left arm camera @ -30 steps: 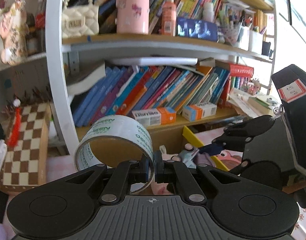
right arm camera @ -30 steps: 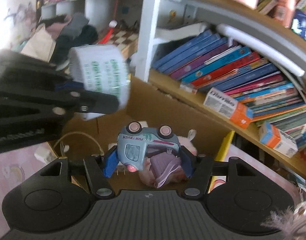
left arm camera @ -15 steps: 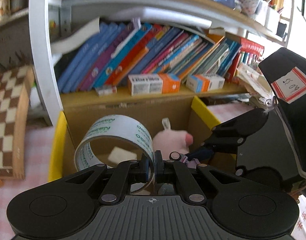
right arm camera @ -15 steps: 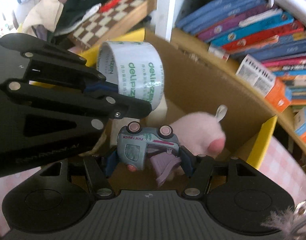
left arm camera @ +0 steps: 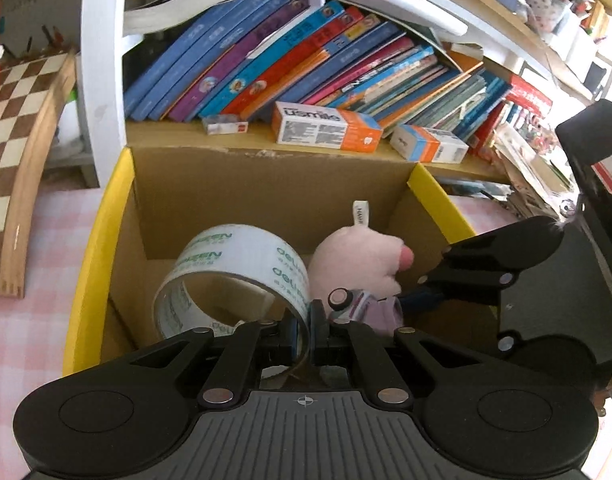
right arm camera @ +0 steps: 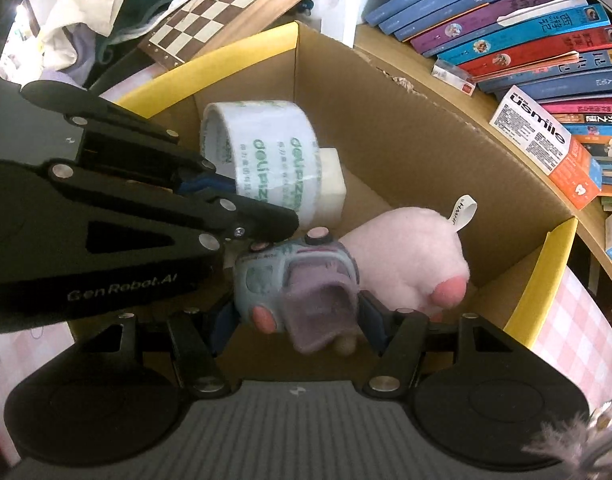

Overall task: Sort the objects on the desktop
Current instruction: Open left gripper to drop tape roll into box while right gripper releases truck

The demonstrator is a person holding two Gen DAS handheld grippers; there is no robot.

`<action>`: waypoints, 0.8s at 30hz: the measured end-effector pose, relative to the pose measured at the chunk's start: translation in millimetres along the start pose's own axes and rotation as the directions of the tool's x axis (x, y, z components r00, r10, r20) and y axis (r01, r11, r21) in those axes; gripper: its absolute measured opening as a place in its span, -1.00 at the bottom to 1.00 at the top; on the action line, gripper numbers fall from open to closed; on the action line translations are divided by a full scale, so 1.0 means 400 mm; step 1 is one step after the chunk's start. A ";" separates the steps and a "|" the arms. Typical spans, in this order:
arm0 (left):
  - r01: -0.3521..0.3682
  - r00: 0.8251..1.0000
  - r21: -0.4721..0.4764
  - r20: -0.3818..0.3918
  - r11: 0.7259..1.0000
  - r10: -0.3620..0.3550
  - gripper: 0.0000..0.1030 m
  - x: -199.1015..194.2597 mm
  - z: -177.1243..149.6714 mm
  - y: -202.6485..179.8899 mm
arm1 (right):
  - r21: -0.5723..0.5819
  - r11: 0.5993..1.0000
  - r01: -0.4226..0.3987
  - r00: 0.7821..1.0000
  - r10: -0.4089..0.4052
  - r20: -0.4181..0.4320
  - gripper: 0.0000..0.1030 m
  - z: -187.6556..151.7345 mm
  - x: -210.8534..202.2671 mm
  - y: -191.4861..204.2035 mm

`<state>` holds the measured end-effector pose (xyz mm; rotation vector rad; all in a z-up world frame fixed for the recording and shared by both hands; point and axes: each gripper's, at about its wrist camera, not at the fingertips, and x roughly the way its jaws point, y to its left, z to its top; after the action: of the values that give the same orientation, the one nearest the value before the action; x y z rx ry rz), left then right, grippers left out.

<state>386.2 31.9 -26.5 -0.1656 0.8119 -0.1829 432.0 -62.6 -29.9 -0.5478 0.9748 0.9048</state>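
Note:
My left gripper is shut on the rim of a roll of clear tape with green print and holds it inside the open cardboard box with yellow flaps. In the right wrist view the tape roll hangs above a white block in the box. My right gripper is shut on a small blue-grey toy truck, held low in the box next to a pink plush toy. The truck and the plush also show in the left wrist view.
A bookshelf with leaning books and small cartons stands right behind the box. A chessboard lies to the left on the pink checked cloth. Clothes are piled at the far left.
Both grippers have tipped down and moved forward into the box. The tape roll and the toy truck now sit lower, inside the box walls, still held.

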 end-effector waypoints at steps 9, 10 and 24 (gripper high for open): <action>-0.029 0.998 0.034 0.051 0.999 0.027 -0.32 -0.058 0.000 -0.027 | 0.071 0.997 0.010 0.998 -0.015 0.061 0.40 -0.010 -0.031 -0.007; -0.031 0.998 0.038 0.058 0.999 0.029 -0.32 -0.066 0.000 -0.031 | 0.075 0.997 0.019 0.997 -0.024 0.070 0.39 -0.011 -0.038 -0.004; -0.086 0.973 0.130 0.224 0.988 0.056 0.42 -0.233 -0.028 -0.101 | 0.132 0.986 0.103 0.968 -0.130 0.212 0.76 -0.075 -0.199 0.038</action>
<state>311.1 12.8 40.0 -0.0243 0.5811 -0.1497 384.8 -108.8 25.5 -0.3888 0.7816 0.7774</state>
